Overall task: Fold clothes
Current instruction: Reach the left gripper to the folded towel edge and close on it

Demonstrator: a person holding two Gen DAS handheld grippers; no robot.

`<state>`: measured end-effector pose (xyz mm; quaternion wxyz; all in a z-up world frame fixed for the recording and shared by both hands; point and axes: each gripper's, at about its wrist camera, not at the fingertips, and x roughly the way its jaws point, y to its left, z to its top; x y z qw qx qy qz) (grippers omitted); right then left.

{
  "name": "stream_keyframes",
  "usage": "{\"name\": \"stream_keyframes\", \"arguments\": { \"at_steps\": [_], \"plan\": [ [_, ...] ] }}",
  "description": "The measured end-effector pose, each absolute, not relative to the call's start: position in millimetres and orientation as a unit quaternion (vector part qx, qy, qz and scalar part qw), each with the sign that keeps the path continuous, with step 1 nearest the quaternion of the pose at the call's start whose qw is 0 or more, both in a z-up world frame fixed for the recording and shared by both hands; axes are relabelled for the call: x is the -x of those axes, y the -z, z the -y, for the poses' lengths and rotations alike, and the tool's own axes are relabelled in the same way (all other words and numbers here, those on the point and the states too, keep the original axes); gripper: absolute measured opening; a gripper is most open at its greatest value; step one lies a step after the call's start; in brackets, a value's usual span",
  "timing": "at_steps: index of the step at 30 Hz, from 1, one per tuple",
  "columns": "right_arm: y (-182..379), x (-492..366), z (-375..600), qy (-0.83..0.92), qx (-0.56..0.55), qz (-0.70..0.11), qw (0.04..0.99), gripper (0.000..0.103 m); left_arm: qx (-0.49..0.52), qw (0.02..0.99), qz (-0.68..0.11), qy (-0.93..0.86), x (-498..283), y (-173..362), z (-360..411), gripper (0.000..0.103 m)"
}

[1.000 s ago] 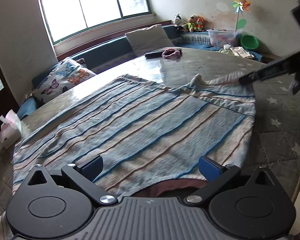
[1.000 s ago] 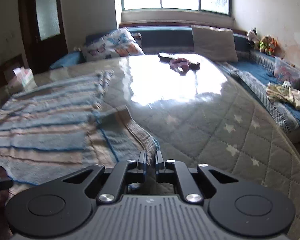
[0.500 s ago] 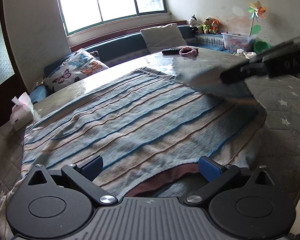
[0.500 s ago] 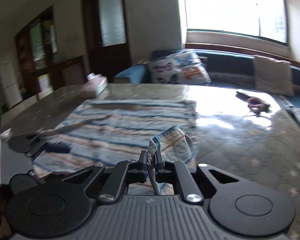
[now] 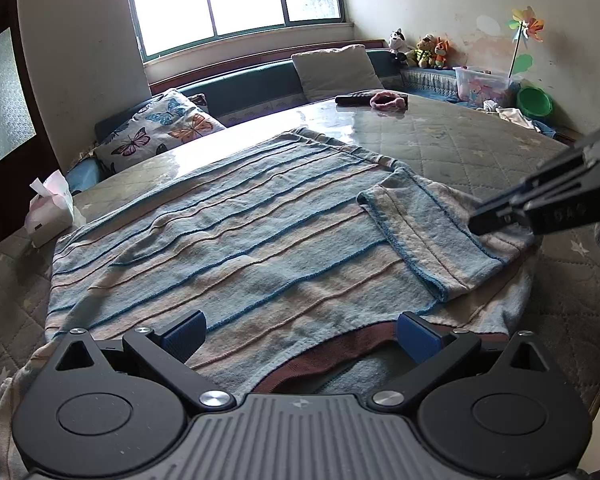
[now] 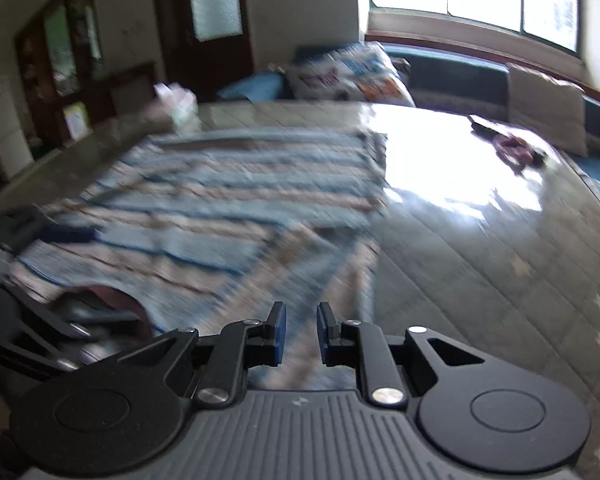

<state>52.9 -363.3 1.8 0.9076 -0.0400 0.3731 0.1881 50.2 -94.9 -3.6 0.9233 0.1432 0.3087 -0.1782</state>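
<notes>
A striped shirt (image 5: 236, 236) lies spread flat on the quilted table (image 5: 472, 152), its brown collar at the near edge. Its right sleeve (image 5: 424, 236) is folded inward and rests on top of the shirt's body.

The left gripper (image 5: 299, 332) sits low at the collar with its blue fingers (image 5: 184, 330) wide apart, one on each side of the neckline, holding nothing. The right gripper (image 6: 300, 334) is over the sleeve's outer end; in its own blurred view its fingers (image 6: 278, 332) stand slightly apart with a gap between the pads and no cloth between them. From the left view, the right gripper (image 5: 496, 216) reaches in from the right, its tip just above the folded sleeve near the shoulder.

On the far side of the table lie a dark remote (image 5: 354, 99) and a pink band (image 5: 388, 101), touching each other. A tissue box (image 5: 48, 208) stands near the shirt's left corner. Beyond the table a bench holds a butterfly pillow (image 5: 160, 132) and a grey pillow (image 5: 334, 70).
</notes>
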Motion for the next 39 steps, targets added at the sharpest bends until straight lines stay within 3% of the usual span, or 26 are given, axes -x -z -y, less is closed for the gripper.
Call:
{"name": "stream_keyframes", "arguments": {
  "at_steps": [3,7,10,20,29,39],
  "plan": [
    [1.9,-56.5,369.1,-0.184,0.037,-0.383,0.904,0.016,-0.134,0.926,-0.310,0.167,-51.3,1.0,87.7,0.103],
    [-5.5,-67.1,361.9,-0.187,0.049,-0.370,0.909,0.025,-0.120,0.931,-0.313,0.142,-52.6,-2.1,72.1,0.103],
    [-4.8,-85.8,352.8,-0.186,0.053,-0.364,0.911,0.027,-0.107,0.936,-0.316,0.109,-50.7,-4.1,52.4,0.103],
    [-4.2,-100.9,318.7,-0.195,0.101,-0.356,0.908,0.041,-0.047,0.943,-0.325,-0.051,-30.0,-11.6,-48.4,0.102],
    [-20.4,-75.7,233.9,-0.316,0.153,-0.339,0.873,0.053,0.003,0.928,-0.340,-0.154,0.4,-6.3,-120.3,0.100],
    [-8.6,-37.0,136.3,-0.439,0.243,-0.326,0.801,0.057,0.036,0.930,-0.332,-0.156,16.6,-1.5,-142.5,0.093]
  ]
}}
